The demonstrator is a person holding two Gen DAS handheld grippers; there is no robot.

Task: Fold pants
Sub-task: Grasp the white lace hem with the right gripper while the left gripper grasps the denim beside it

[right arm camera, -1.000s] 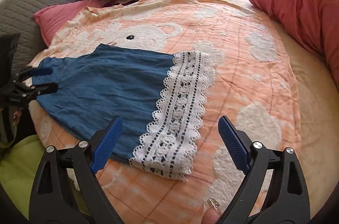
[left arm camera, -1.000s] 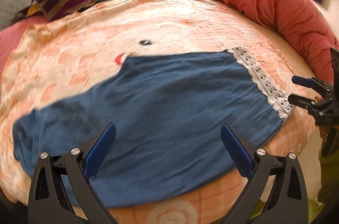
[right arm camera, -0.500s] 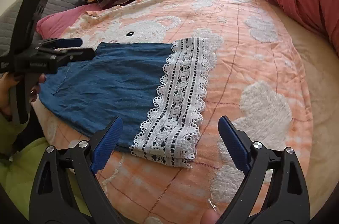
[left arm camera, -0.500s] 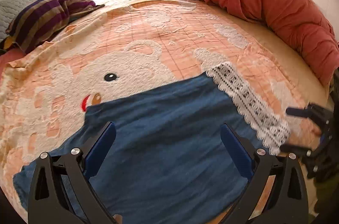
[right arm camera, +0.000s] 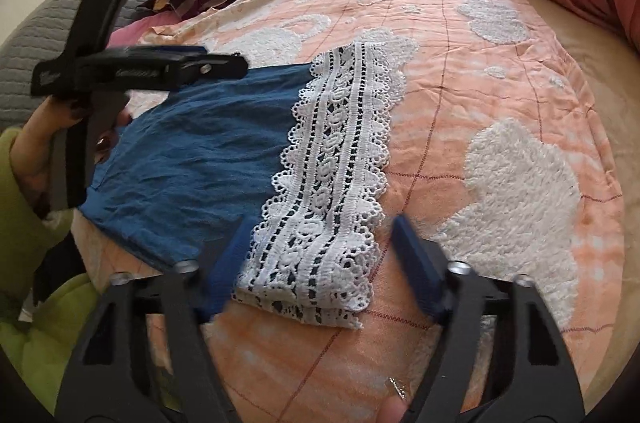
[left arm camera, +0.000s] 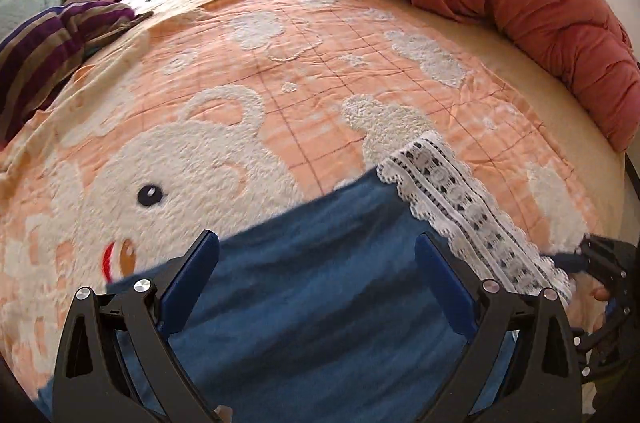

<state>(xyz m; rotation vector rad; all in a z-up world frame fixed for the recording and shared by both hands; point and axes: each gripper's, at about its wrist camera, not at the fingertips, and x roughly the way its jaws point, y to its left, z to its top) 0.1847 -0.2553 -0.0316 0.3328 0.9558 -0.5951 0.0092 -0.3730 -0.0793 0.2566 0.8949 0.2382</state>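
The orange blanket [right arm camera: 460, 71] carries the blue pants [right arm camera: 200, 159], lying flat from nine o'clock toward centre, with the lace hem [right arm camera: 332, 183] running down to six. The right gripper [right arm camera: 320, 263] has just been closing around that hem's near corner — pads not yet pressing. Best to bite both layers squarely before lifting. The left gripper [left arm camera: 316, 283] hangs spread over the denim — grasping nothing.

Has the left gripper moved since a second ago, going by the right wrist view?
Yes. The left gripper has travelled from the pants' waist end toward the lace hem, now hovering over the far blue edge, jaws open.
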